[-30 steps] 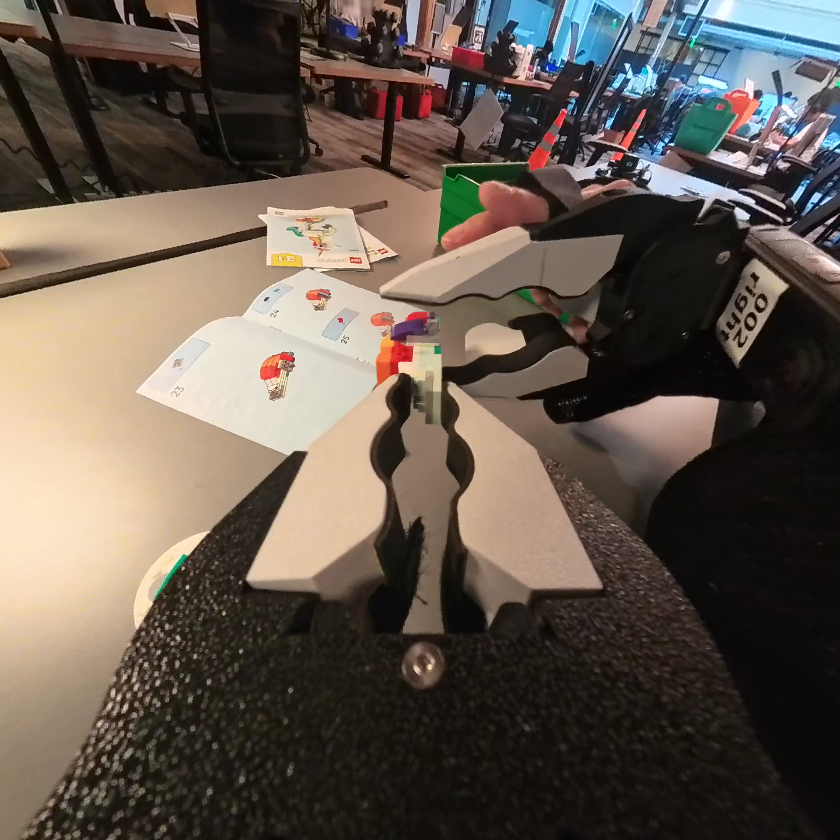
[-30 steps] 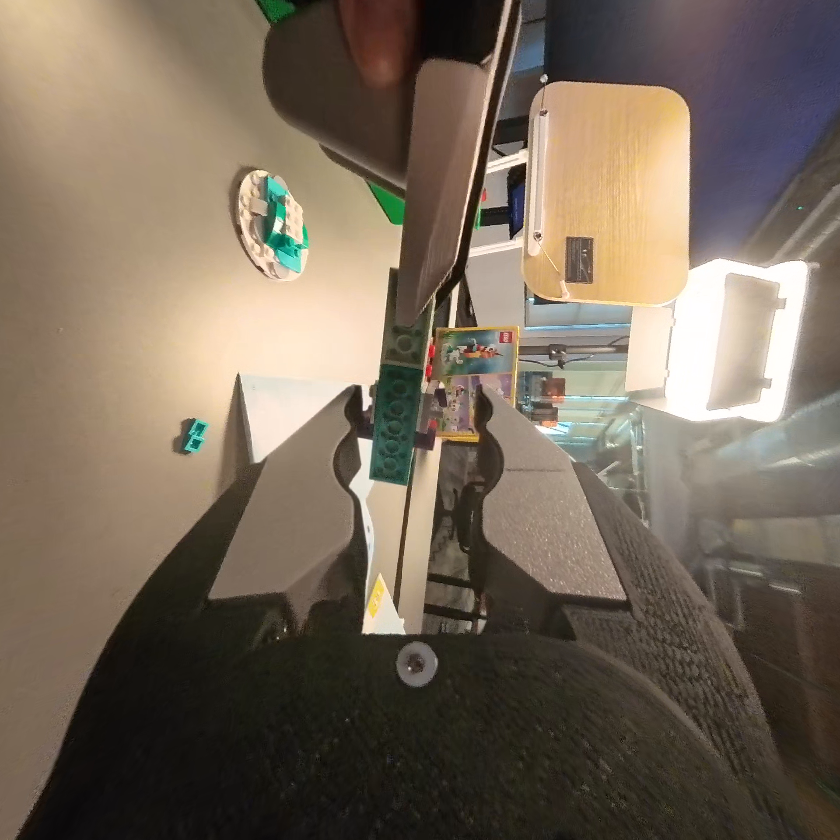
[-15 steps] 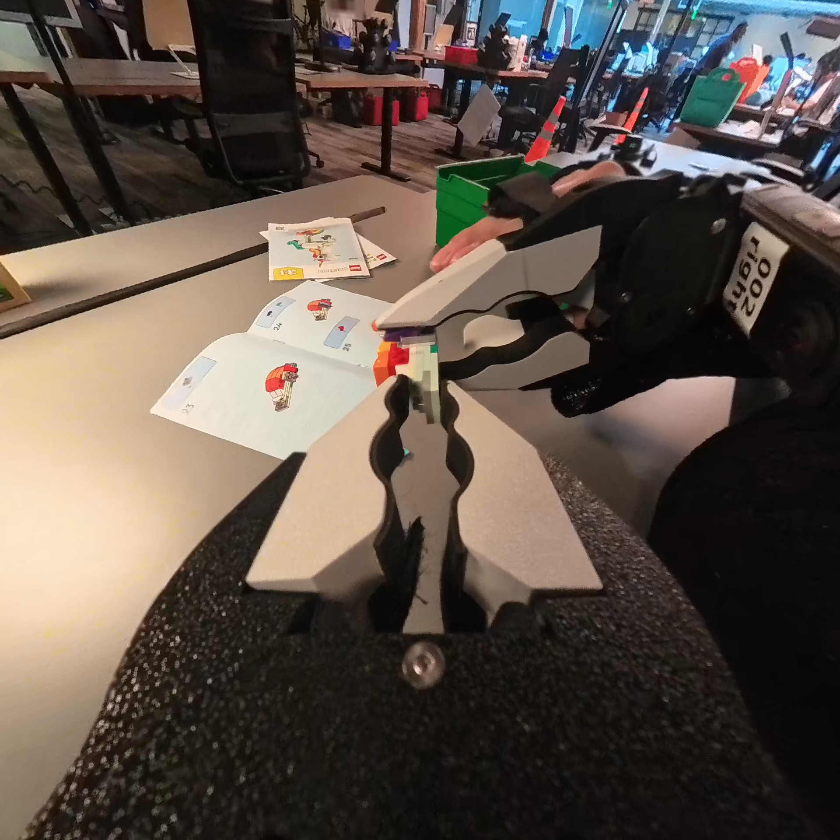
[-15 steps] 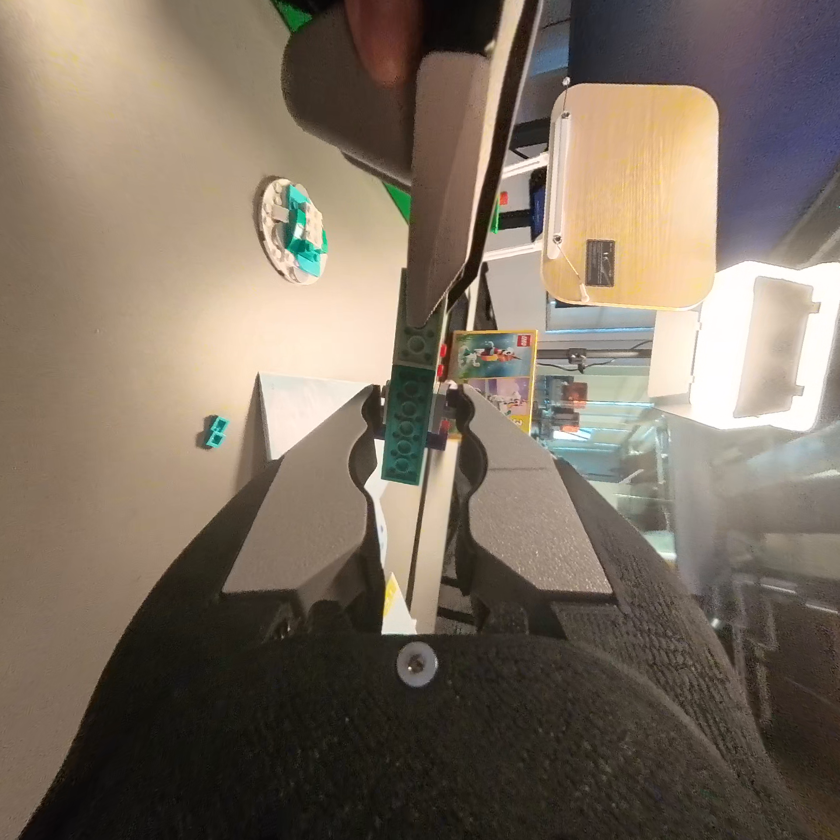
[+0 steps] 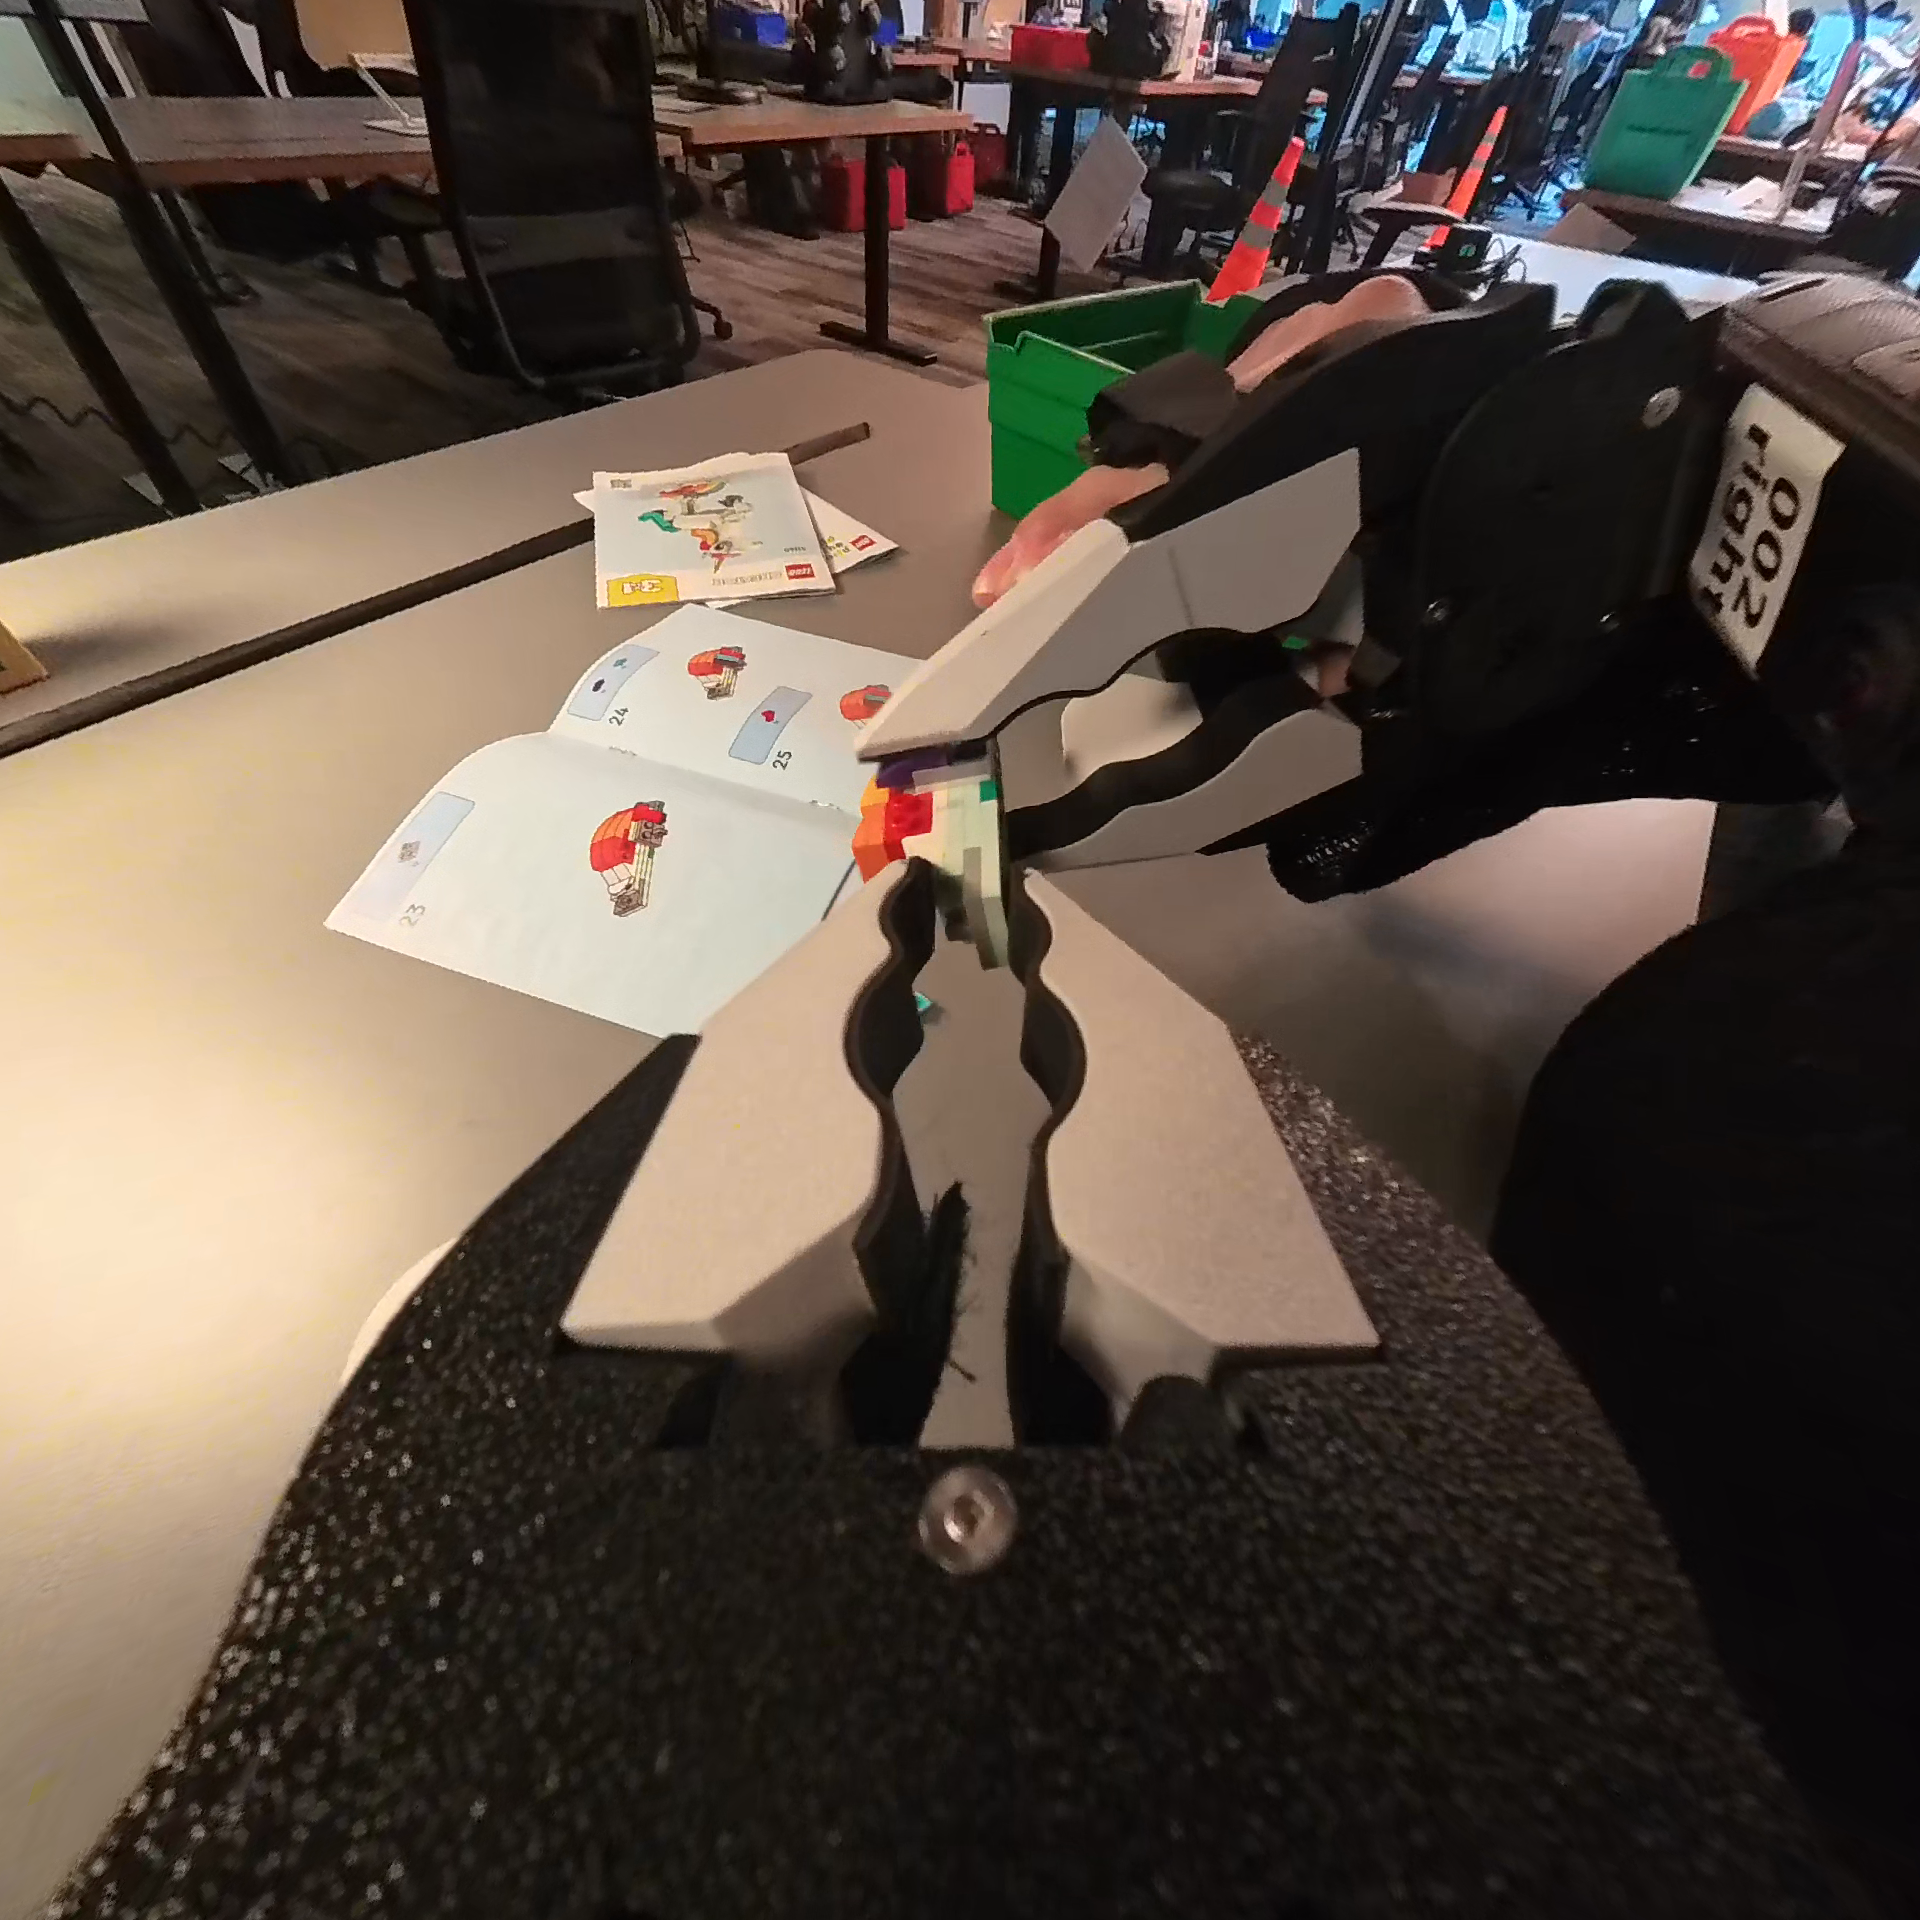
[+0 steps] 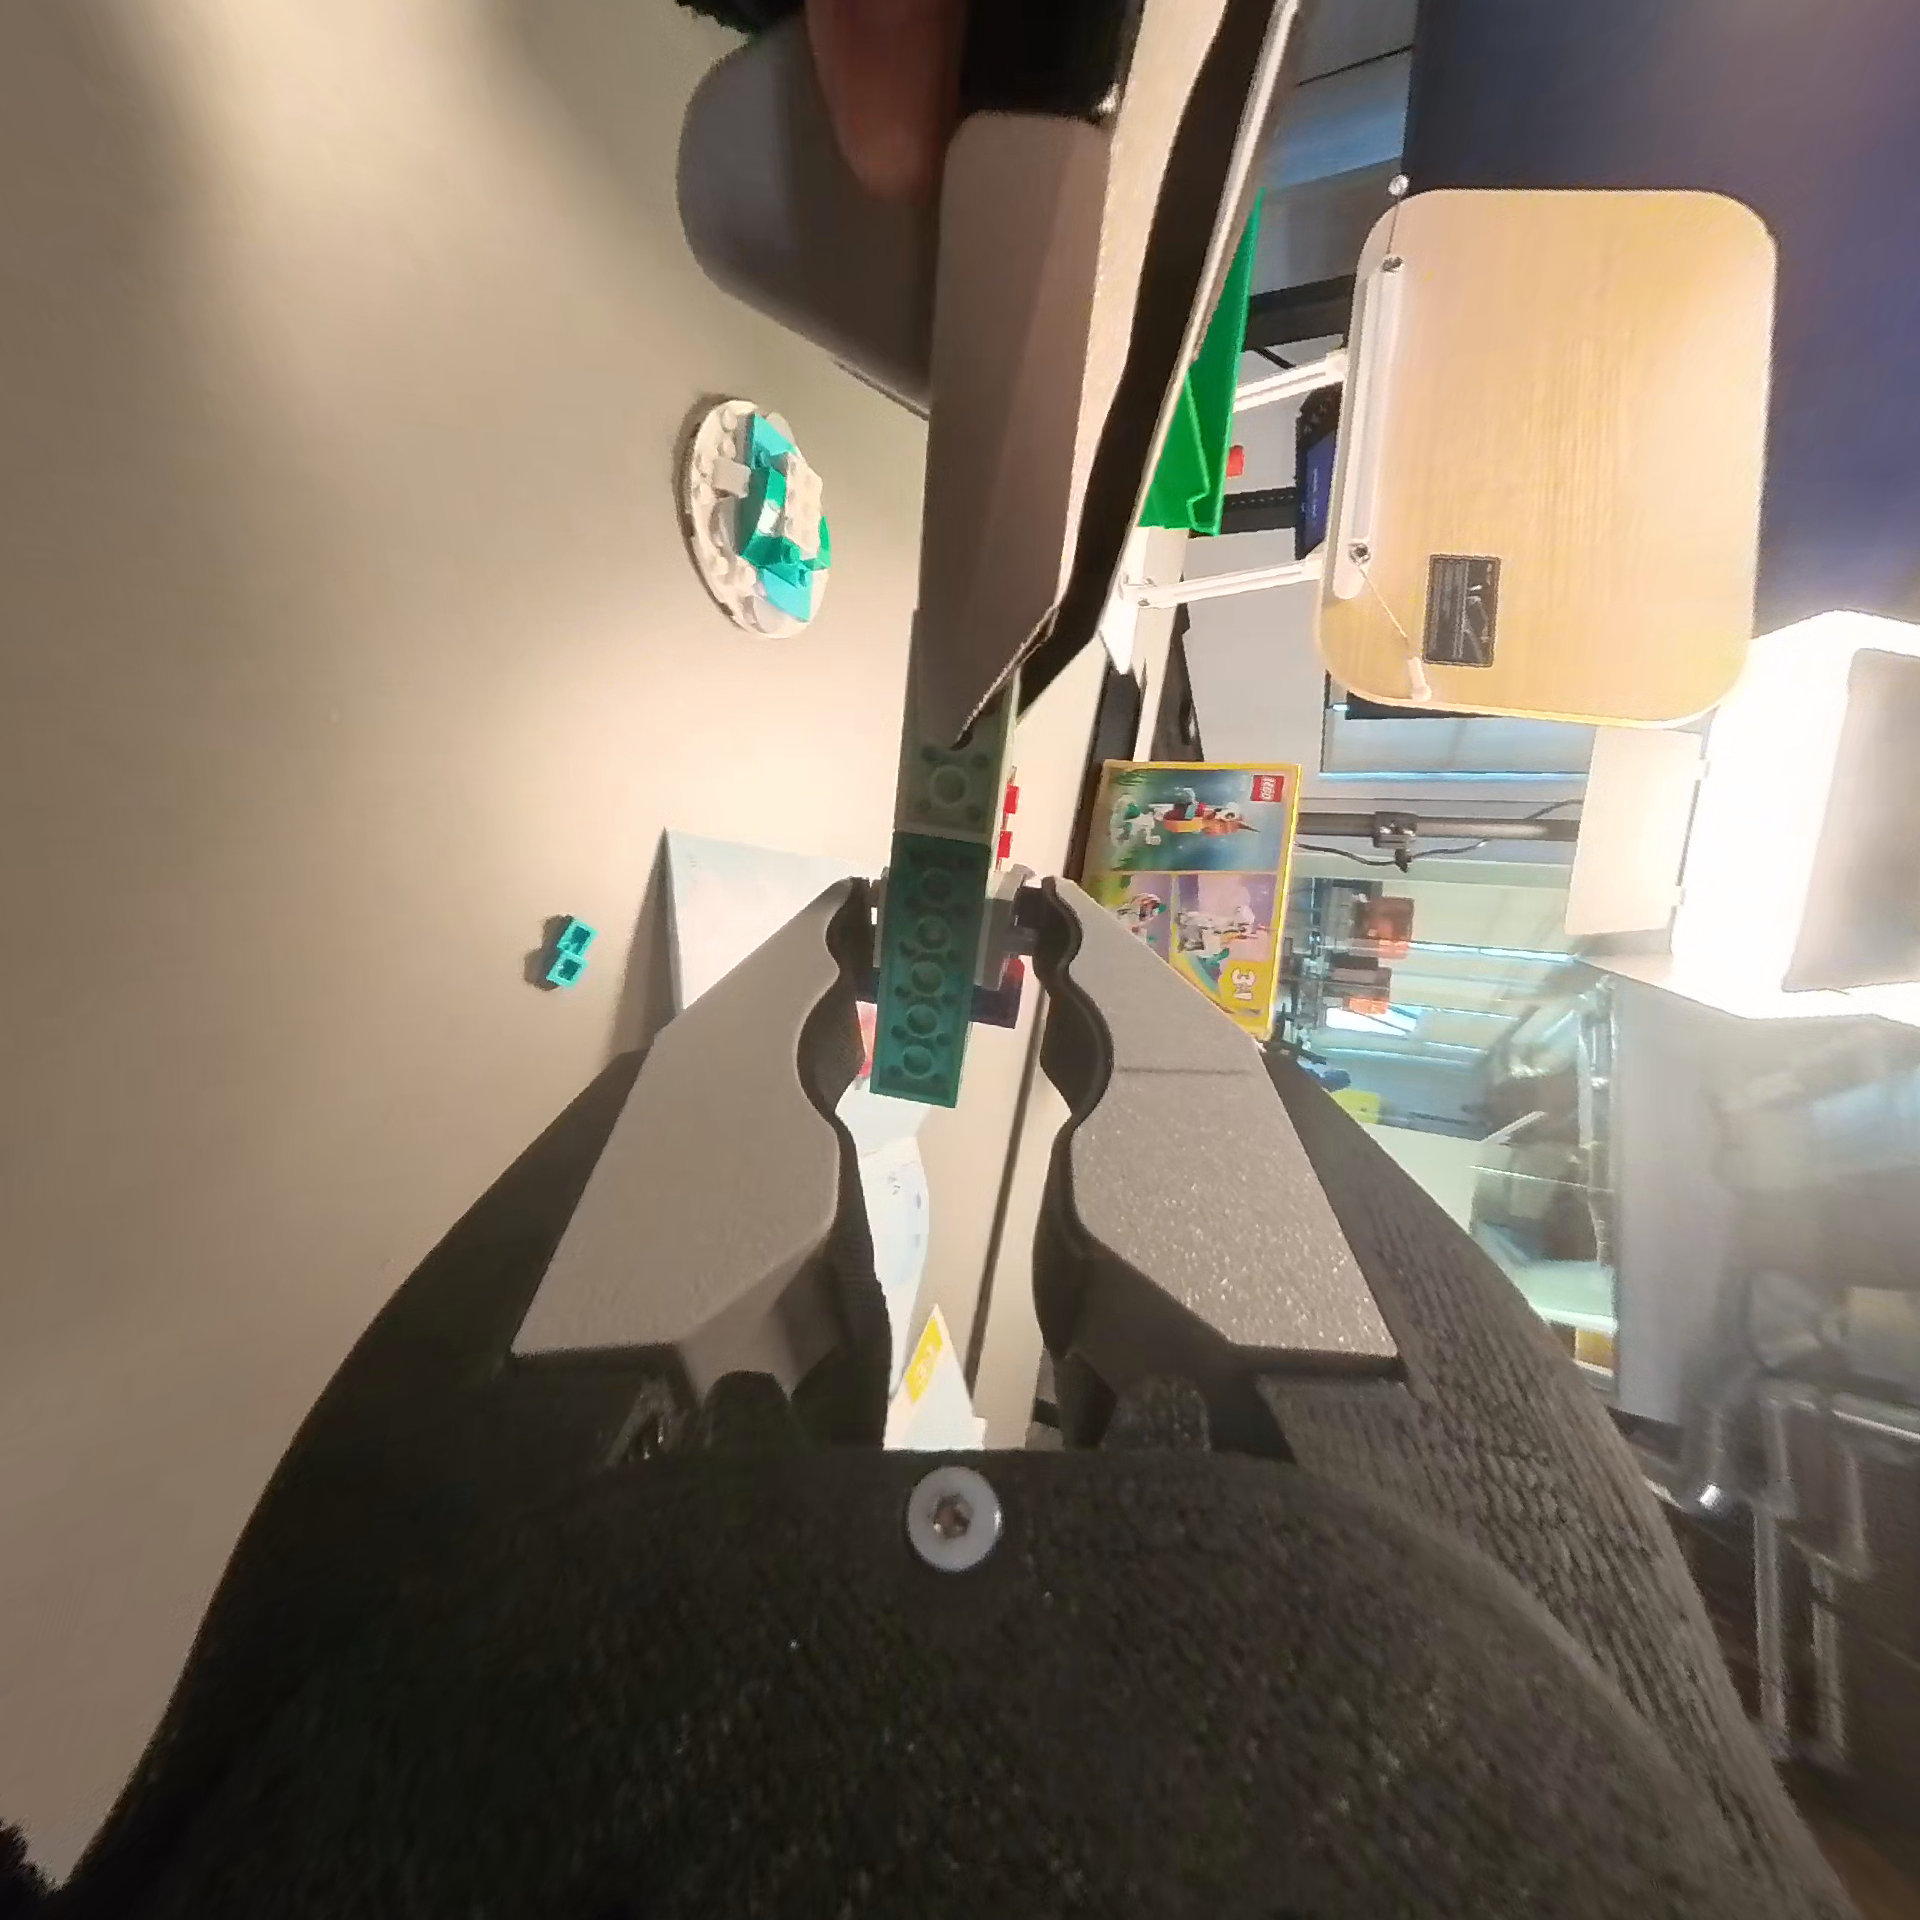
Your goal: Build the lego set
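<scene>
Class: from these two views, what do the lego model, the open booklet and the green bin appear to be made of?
Lego model: hard moulded plastic, smooth with a slight sheen; studs and sockets show.
Booklet: thin printed paper, creased at the fold.
Green bin: probably rigid plastic; uniform colour, thin straight walls.

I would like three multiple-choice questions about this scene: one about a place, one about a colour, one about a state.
1. Where does the small loose teal piece lie?
A. on the grey table
B. in the green bin
C. on the open booklet

2. What colour is the long studded plate of the lego model?
A. yellow
B. teal
C. black

3. How is the right gripper?
A. wide open, away from the model
B. shut on the lego model
C. resting on the table

Answers: 1 A, it sits alone on bare table. 2 B, the right wrist view shows it teal. 3 B, both fingers press the lego model.
</scene>
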Action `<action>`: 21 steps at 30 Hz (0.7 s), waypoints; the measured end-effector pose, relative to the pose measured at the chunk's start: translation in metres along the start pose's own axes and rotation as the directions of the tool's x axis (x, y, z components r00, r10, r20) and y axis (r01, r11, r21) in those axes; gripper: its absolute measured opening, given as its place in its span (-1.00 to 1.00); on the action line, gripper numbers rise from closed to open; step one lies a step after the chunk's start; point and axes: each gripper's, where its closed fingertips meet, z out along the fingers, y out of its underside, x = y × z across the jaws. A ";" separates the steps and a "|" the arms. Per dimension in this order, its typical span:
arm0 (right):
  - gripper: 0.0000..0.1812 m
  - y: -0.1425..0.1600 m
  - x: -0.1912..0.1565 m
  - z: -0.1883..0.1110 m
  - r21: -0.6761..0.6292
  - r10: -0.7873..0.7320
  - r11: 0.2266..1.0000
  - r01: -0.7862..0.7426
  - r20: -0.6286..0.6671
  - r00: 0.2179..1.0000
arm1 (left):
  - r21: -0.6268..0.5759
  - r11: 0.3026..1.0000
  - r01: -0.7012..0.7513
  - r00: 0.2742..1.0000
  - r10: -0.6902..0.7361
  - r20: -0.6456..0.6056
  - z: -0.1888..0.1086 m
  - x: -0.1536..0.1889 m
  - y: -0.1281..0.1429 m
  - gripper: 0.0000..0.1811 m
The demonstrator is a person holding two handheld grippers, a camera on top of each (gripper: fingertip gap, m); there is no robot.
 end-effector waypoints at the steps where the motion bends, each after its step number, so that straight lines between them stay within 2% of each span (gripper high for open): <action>1: -0.67 0.000 -0.001 0.000 0.002 0.002 1.000 -0.002 0.002 1.000 | -0.001 1.000 0.002 1.000 -0.002 -0.003 0.000 0.000 0.001 -0.88; 11: -0.67 0.004 -0.015 0.001 -0.020 0.001 1.000 -0.001 0.022 1.000 | -0.023 0.999 0.041 0.999 -0.042 -0.030 0.007 0.003 0.014 -0.88; 21: -0.67 0.010 -0.015 0.003 -0.042 0.051 0.998 -0.054 -0.077 0.996 | -0.001 0.999 0.051 0.998 -0.051 -0.025 0.012 0.000 0.013 -0.88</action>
